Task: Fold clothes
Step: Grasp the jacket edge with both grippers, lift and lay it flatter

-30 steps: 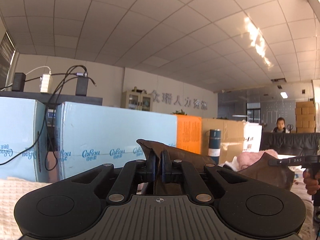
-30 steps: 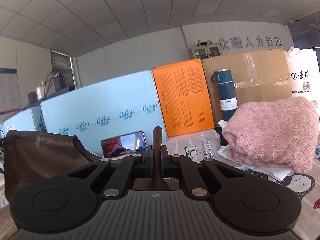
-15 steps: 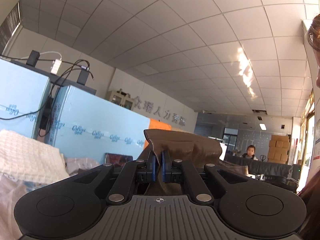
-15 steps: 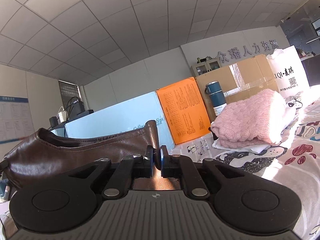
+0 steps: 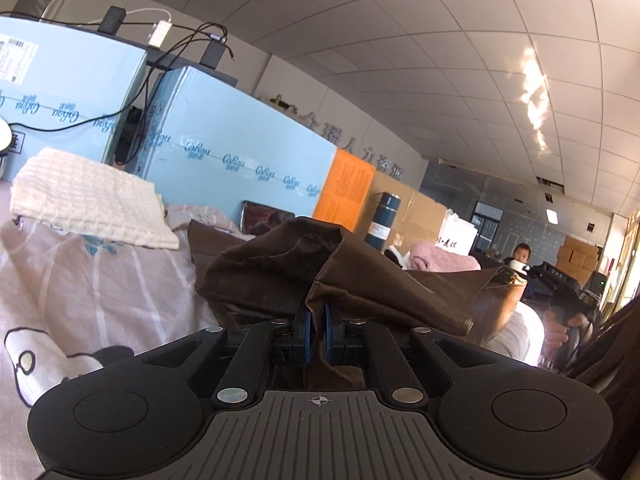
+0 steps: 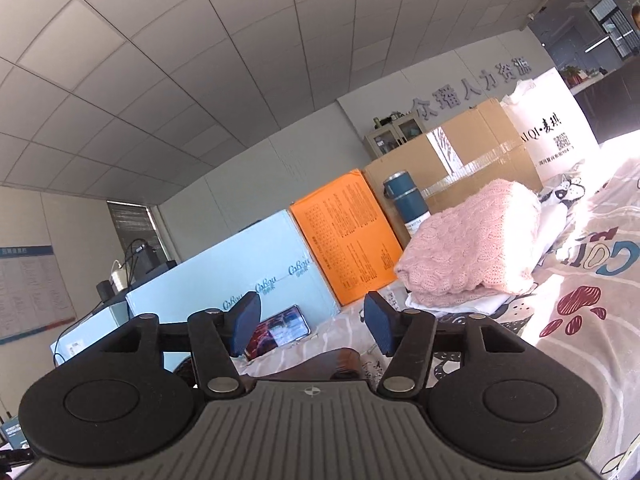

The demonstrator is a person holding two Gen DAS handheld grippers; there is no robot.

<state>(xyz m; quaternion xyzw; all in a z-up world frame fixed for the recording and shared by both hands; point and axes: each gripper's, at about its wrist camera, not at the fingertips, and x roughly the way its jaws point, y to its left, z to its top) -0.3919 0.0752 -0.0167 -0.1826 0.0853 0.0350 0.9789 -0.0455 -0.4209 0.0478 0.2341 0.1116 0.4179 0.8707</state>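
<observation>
Brown, leather-look cloth filling the left wrist view: a brown garment (image 5: 360, 280) bunched in front of the left gripper (image 5: 316, 334), jaws closed on a fold of it, blue pads (image 5: 305, 332) pinching the hem. Rest of the garment draped over a printed bedsheet (image 5: 80, 280), slack and rumpled. Looks soft but thick, likely heavier than plain cotton, with a smooth face that could slide between the pads; best taken at a seam or hem, as here. Cream knitted cloth (image 5: 88, 196) folded off to the left, pink sweater (image 5: 444, 258) further back, well apart. Right gripper's handle (image 5: 560, 284) and a hand (image 5: 558, 328) at the far right edge.

Over to the right wrist view: right gripper (image 6: 312, 326) with jaws opening, nothing between them, only sheet and a phone (image 6: 278, 332) beyond. A sliver of the brown garment (image 6: 340, 364) just below the jaws, apparently let go. Pink sweater (image 6: 468, 256) folded on white cloth, near a blue flask (image 6: 406, 204). For the next grip, probably the free corner on this side, taken deep enough to carry the weight.
</observation>
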